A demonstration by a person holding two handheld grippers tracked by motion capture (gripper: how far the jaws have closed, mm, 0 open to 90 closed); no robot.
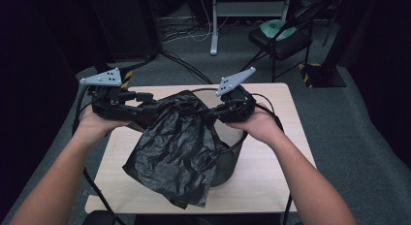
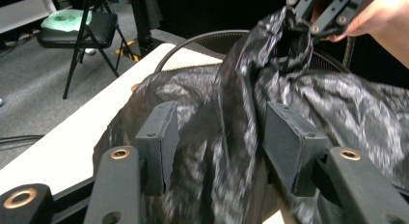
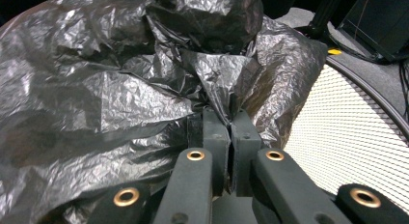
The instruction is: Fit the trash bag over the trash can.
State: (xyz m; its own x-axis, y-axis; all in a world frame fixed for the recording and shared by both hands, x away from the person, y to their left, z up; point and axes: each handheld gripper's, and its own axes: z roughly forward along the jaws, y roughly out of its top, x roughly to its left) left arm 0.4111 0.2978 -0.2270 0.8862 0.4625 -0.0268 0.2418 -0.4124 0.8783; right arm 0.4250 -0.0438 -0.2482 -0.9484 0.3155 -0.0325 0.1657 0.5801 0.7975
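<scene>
High view: black plastic bag draped over the near rim of the mesh bin, right gripper pinching a fold of its top edge, left gripper jaws spread with bag film loose between them.

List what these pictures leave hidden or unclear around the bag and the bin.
- Mesh bin: high view, the black plastic bag covers most of it; inside unseen.
- Bag's opening: every view, lost in crumpled folds.
- Left gripper: left gripper view, bag between the parted jaws is blurred.
- Right gripper: pinched edge hidden between pads.
</scene>
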